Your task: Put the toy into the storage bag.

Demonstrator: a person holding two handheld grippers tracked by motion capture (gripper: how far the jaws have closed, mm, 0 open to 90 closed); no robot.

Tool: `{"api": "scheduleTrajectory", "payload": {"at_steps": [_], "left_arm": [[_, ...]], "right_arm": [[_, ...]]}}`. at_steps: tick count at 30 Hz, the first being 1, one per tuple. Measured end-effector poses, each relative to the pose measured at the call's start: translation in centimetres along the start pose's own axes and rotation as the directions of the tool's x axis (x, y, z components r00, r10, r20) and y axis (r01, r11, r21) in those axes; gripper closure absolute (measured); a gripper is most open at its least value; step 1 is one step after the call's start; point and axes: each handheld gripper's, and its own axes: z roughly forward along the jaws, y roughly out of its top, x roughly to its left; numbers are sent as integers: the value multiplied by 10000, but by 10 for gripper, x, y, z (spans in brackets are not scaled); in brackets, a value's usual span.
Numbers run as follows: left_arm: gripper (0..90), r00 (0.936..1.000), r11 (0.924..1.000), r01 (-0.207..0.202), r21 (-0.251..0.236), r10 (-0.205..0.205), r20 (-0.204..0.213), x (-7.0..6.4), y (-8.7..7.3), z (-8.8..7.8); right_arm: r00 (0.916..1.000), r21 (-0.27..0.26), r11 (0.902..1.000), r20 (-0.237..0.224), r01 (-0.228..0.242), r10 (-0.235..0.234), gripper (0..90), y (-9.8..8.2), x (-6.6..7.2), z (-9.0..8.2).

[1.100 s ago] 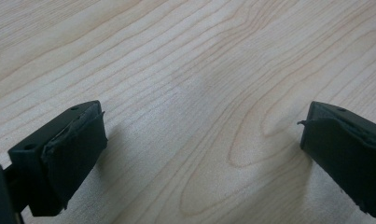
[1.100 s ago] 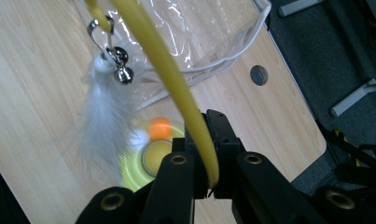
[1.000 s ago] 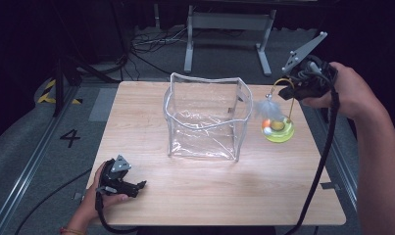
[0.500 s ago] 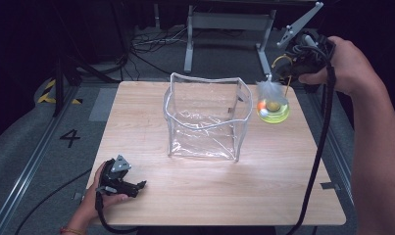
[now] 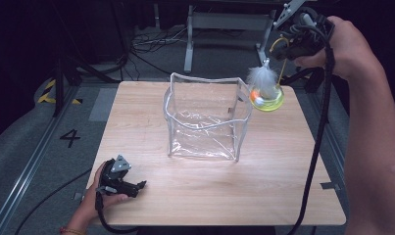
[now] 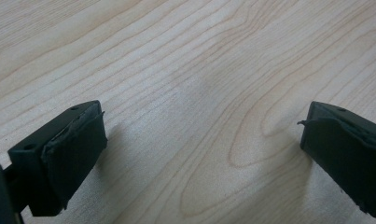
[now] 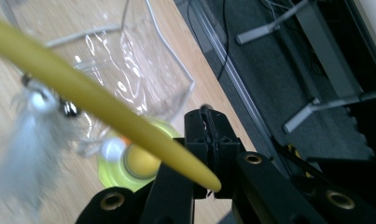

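Left gripper, nearest, rests on the table well short of the bag, jaws wide apart, empty. Beyond the bag's far right corner, right gripper pinches the toy's yellow stem, aloft; likely best kept high to clear the rim. Pale wood surface; dark room, cables behind.

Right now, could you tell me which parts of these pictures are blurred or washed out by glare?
Right gripper view: the yellow wand and feather are blurred, close to the lens. High view: glare streaks the clear bag. Left gripper view: sharp wood grain, soft shadows beside the jaws.
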Motion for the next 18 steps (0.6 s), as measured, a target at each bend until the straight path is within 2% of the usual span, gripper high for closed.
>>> {"api": "scheduleTrajectory", "payload": {"at_steps": [15,18], "left_arm": [[5,10000,10000,-18,1,18,-16,0,0,0],[5,10000,10000,-16,-1,16,-20,0,0,0]], "right_arm": [[9993,5,9996,-217,293,-292,883,31,9,20],[9990,-141,9995,-358,268,-273,882,40,13,25]]}}
